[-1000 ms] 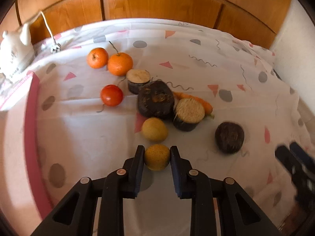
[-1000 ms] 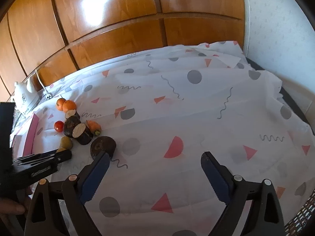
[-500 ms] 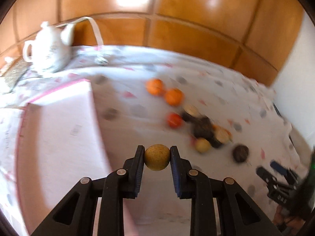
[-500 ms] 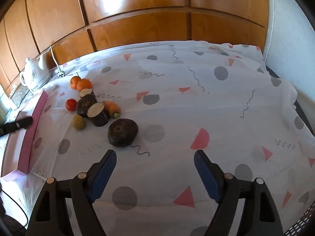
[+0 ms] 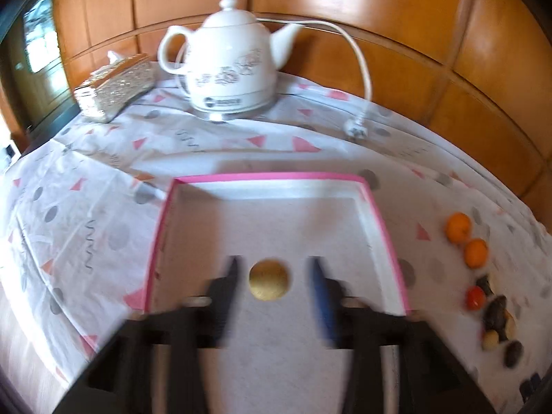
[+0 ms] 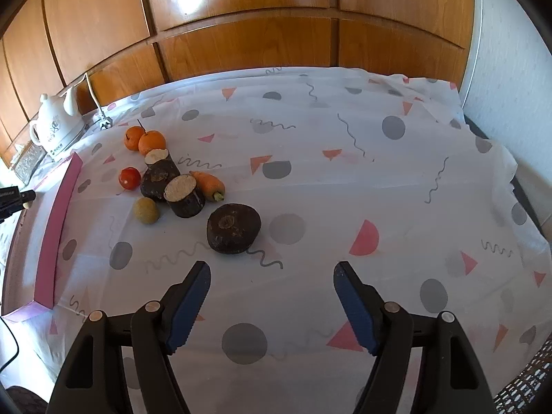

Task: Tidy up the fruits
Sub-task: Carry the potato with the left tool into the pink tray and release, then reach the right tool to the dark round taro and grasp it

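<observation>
Table (image 6: pixel 345 179): covered by a patterned cloth; carries everything below.

Box (image 5: pixel 374 214): shallow, pink-rimmed, white inside, at the left end of the table; evidently the collecting place for fruit.

Kettle (image 5: pixel 229 69): white, beyond the box by the wooden wall; not part of the sorting.

Left gripper (image 5: pixel 274 281): over the box, jaws opening, blurred; both pads clear of the fruit.

Right gripper (image 6: pixel 272 296): jaws spread but closing, nothing between them; hangs near a dark round root (image 6: pixel 234 228), probably the next pick.

Yellow fruit (image 5: pixel 269 279): between the left jaws, untouched, over the box floor; apparently just let go.

Two oranges (image 6: pixel 145 139), a tomato (image 6: pixel 130 178) and a second yellow fruit (image 6: pixel 146 210): on the cloth right of the box, awaiting sorting.
</observation>
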Demonstrator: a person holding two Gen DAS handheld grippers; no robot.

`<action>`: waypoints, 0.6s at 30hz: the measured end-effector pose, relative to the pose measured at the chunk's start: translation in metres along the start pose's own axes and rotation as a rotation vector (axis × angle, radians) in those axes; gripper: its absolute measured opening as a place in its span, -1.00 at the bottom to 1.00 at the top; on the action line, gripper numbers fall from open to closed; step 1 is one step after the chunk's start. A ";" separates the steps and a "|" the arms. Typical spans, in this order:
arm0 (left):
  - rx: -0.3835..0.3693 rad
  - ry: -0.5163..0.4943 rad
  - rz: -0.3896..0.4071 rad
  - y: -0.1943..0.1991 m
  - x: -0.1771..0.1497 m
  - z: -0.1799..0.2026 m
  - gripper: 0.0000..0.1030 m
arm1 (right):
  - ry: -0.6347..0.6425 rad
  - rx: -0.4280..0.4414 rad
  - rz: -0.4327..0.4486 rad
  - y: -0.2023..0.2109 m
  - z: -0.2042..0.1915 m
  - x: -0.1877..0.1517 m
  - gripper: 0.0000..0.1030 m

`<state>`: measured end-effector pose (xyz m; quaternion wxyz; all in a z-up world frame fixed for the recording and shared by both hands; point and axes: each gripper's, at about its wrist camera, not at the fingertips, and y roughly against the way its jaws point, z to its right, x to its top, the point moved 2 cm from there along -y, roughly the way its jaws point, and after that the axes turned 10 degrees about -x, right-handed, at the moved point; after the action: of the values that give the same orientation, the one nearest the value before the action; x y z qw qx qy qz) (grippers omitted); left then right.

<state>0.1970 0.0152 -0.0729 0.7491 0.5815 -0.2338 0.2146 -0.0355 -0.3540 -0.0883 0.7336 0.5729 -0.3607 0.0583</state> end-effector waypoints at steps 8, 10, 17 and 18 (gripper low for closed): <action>-0.013 0.004 0.031 0.034 -0.031 0.002 0.22 | 0.000 -0.009 -0.005 0.001 -0.004 0.003 0.46; -0.018 -0.007 0.027 0.041 -0.043 0.005 0.22 | -0.001 -0.010 -0.008 0.000 -0.004 0.003 0.46; -0.038 -0.045 0.029 0.064 -0.078 0.017 0.26 | 0.013 0.005 -0.024 -0.002 -0.003 -0.003 0.17; -0.038 -0.048 0.030 0.067 -0.082 0.017 0.27 | 0.016 0.011 -0.028 -0.003 -0.003 -0.003 0.10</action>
<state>0.0899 0.0099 -0.0667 0.7509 0.5686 -0.2645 0.2071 -0.0345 -0.3512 -0.0930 0.7341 0.5815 -0.3464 0.0547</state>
